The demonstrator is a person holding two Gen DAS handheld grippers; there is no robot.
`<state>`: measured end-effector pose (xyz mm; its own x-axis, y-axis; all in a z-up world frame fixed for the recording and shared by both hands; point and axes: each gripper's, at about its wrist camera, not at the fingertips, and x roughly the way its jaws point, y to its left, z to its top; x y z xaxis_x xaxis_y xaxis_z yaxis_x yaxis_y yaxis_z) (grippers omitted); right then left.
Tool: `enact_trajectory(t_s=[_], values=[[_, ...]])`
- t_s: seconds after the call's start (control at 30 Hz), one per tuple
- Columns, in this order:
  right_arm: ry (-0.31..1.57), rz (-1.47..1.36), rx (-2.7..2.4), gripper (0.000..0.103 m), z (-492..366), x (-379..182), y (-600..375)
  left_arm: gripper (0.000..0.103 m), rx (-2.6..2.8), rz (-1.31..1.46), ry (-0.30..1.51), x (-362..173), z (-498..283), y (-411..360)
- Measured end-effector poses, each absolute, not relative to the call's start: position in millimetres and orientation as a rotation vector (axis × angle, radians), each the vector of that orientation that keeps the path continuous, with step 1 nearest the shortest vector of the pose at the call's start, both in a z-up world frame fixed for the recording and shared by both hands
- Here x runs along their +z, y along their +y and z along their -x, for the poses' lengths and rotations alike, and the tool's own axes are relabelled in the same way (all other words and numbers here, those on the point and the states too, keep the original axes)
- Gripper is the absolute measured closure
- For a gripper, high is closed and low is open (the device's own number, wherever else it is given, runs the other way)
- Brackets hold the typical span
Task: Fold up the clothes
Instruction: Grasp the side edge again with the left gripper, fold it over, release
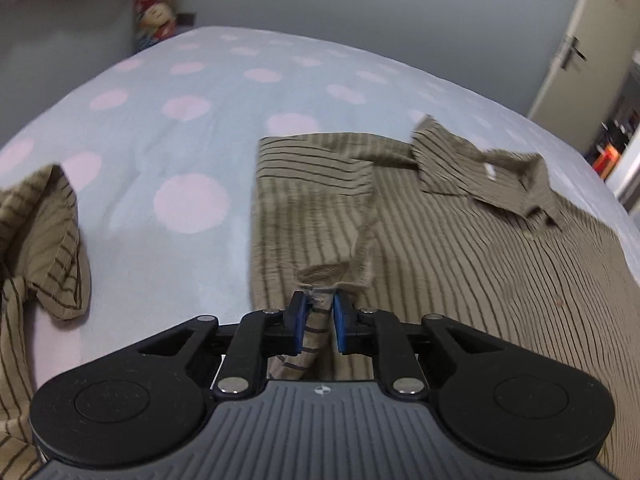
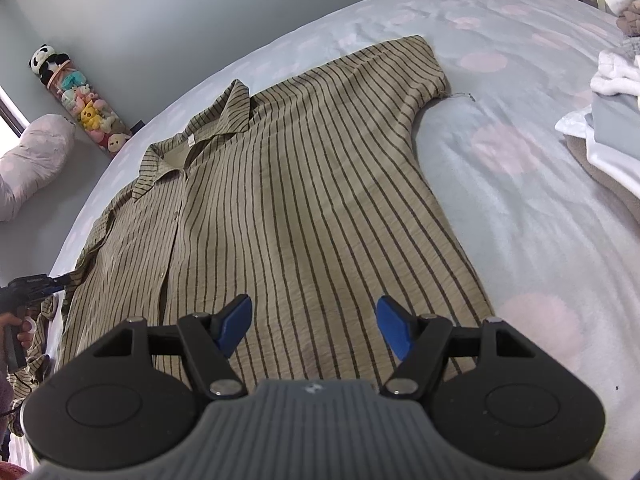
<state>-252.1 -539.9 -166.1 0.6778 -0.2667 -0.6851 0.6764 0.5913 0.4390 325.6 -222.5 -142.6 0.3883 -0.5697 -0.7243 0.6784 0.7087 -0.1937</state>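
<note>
The striped tan shirt point(image 2: 288, 184) lies spread across the middle of the frame on the polka-dot bed point(image 2: 520, 184), collar toward upper left. The left claw point(image 1: 320, 316) pinches a bunched fold of its fabric; the right claw point(image 2: 314, 326) hangs spread above the hem at bottom centre.

The left tool point(image 1: 319, 322) pinches a bunched fold of the striped shirt point(image 1: 460, 248) between its blue pads point(image 1: 301, 322), the fabric lifted into a small ridge just ahead of them. The shirt lies on a bed point(image 1: 192, 128) with a pale blue cover dotted pink. Its collar point(image 1: 508, 184) sits far right, a folded sleeve point(image 1: 312, 168) lies across the body, and another striped piece point(image 1: 44, 240) is rumpled at the left edge. Soft toys point(image 1: 158, 4) stand by the far wall, blurred.
</note>
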Motion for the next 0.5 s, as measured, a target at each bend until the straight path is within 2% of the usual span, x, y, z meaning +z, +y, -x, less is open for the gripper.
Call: enact_trajectory(t_s=[0.23,0.3,0.5], values=[[0.603,-0.745,-0.594,0.031,254.0,-164.1,-536.4,0.086,-0.855,-0.224,0.95,-158.5,-303.7,-230.1],[0.602,-0.746,-0.595,0.031,254.1,-164.2,-536.5,0.082,-0.852,-0.202,0.972,-159.9,-299.5,-228.3],[0.611,-0.745,-0.617,0.031,254.1,-164.0,-536.7,0.077,-0.698,-0.066,0.937,-140.4,-268.6,-221.0]])
